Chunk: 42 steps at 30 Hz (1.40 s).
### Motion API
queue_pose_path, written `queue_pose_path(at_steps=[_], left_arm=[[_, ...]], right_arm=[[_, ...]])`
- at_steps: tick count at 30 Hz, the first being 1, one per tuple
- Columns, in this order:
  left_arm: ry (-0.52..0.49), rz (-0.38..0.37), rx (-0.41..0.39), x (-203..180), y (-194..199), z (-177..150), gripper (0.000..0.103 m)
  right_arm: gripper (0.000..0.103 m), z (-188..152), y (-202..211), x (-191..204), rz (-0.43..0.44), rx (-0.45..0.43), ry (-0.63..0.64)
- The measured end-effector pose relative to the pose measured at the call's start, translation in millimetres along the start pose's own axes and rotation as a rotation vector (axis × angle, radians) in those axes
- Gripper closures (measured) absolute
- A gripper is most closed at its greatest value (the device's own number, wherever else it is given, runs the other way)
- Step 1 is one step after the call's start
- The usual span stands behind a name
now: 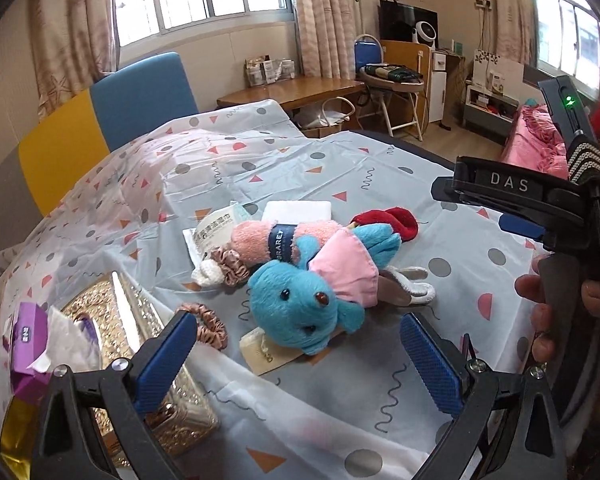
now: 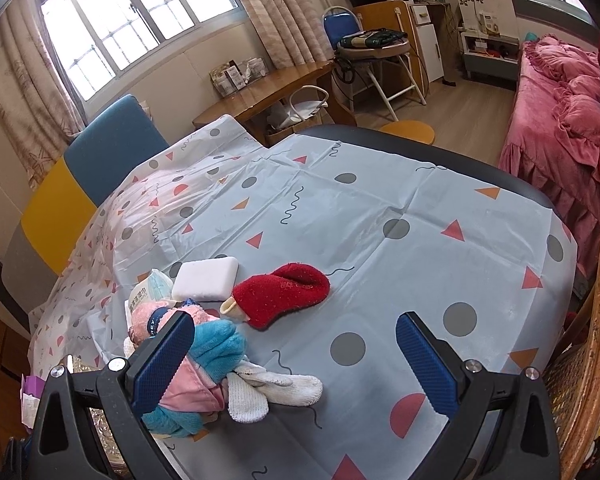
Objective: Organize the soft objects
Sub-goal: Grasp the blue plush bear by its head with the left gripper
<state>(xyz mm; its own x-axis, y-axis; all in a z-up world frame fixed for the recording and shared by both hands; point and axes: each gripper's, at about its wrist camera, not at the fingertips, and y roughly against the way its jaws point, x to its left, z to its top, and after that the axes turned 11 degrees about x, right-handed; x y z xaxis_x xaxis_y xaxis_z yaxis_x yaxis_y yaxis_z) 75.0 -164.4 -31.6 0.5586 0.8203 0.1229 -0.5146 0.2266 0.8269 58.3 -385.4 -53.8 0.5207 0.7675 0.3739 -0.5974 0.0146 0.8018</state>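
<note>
Your left gripper (image 1: pixel 296 356) stands wide apart with nothing between its blue pads, and the blue stuffed toy (image 1: pixel 304 312) lies just ahead of it on the patterned tablecloth (image 2: pixel 380 208), head toward you, its pink dress (image 1: pixel 344 268) covering the body. That toy is the top of a small heap: a rolled pink towel (image 1: pixel 260 240) with a dark band lies against its back, a red sock (image 2: pixel 284 292) sits just beyond, a white sock (image 2: pixel 276 388) pokes out by its legs, and two satin scrunchies (image 1: pixel 212 324) lie beside its head, one close to your left pad. A white sponge block (image 2: pixel 206 278) and a wipes packet (image 1: pixel 212 232) rest behind the heap. Your right gripper (image 2: pixel 296 356) is also spread wide and empty, hovering over bare cloth to the right of the pile, with its left finger in front of the toy's dress. A gold patterned box (image 1: pixel 112 312) with a purple tissue pack (image 1: pixel 28 336) stands at the left edge; whether it is meant to receive the items I cannot tell. If you close on the toy now, the pads may catch the paper tag (image 1: pixel 260 352) beneath its chin or the scrunchie beside it, and lifting could drag the towel or sock along. The thin tablecloth could also bunch up if you come down too low.
</note>
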Motion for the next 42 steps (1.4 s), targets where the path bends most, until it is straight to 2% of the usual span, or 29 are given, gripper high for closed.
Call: queue_pose_path(at_steps=[8,11,14,15,17,18,20,21,22,23,24,30,32,33,34,35,36,37,41,42], left_arm=[[-0.070,-0.039,0.025,-4.3,-36.9,26.3,0.001],[-0.089,-0.072,0.058,-6.0,-53.8,36.1,0.004],[-0.110,-0.091,0.091,-11.3,-70.3,41.4,0.013],[-0.114,-0.091,0.102,-12.8,-75.2,42.2,0.018],[-0.115,-0.085,0.105,-12.5,-80.1,42.2,0.035],[-0.109,-0.100,0.111,-10.8,-81.8,42.1,0.056],[-0.084,-0.140,0.111,-5.0,-80.6,41.4,0.063],[-0.084,-0.140,0.103,-3.7,-78.0,40.3,0.073],[-0.092,-0.134,0.097,-3.3,-75.3,39.4,0.088],[-0.092,-0.136,0.095,-2.8,-72.8,38.8,0.088],[-0.084,-0.153,0.094,-1.3,-69.9,38.6,0.093],[-0.113,-0.204,0.096,-8.9,-57.5,32.0,0.093],[-0.142,-0.206,0.100,-13.4,-56.4,29.3,0.082],[-0.135,-0.208,0.097,-13.3,-55.7,28.7,0.055],[-0.121,-0.197,0.090,-12.3,-54.9,28.1,0.019],[-0.114,-0.174,0.065,-11.7,-52.4,26.4,0.010],[-0.130,-0.150,0.037,-13.4,-49.6,23.9,0.006],[-0.159,-0.145,0.040,-15.2,-49.9,22.9,0.006],[-0.275,-0.085,0.084,-29.5,-68.2,18.2,0.008],[-0.289,-0.093,0.104,-31.3,-75.0,18.2,0.025]], right_arm=[[0.000,0.7,-3.2,-4.1,0.023,0.019,-0.023],[0.000,0.8,-4.3,-4.8,0.030,0.026,-0.027],[0.000,1.2,-5.7,-5.9,0.035,0.032,-0.032],[0.000,1.4,-6.3,-6.2,0.035,0.033,-0.034],[0.000,1.6,-7.0,-6.8,0.035,0.035,-0.035],[0.000,1.8,-7.6,-6.6,0.034,0.036,-0.035],[0.000,1.7,-8.4,-6.6,0.031,0.037,-0.034],[0.000,1.5,-8.6,-6.7,0.029,0.038,-0.035],[0.000,1.7,-9.1,-6.7,0.028,0.039,-0.036],[0.000,1.8,-9.5,-6.8,0.027,0.040,-0.036],[0.000,1.7,-9.4,-7.0,0.025,0.040,-0.037],[0.002,1.9,-10.6,-9.1,0.020,0.042,-0.043],[0.003,1.8,-12.8,-9.9,0.019,0.054,-0.048],[0.003,1.3,-13.4,-10.6,0.020,0.059,-0.050],[0.003,0.9,-13.5,-11.2,0.022,0.063,-0.055],[0.003,0.7,-13.5,-11.6,0.023,0.064,-0.057],[0.003,0.9,-13.7,-12.1,0.019,0.065,-0.058],[0.003,1.1,-14.3,-12.8,0.014,0.067,-0.061],[0.003,1.4,-18.9,-15.5,0.019,0.096,-0.073],[0.003,1.2,-18.8,-15.6,0.021,0.098,-0.074]])
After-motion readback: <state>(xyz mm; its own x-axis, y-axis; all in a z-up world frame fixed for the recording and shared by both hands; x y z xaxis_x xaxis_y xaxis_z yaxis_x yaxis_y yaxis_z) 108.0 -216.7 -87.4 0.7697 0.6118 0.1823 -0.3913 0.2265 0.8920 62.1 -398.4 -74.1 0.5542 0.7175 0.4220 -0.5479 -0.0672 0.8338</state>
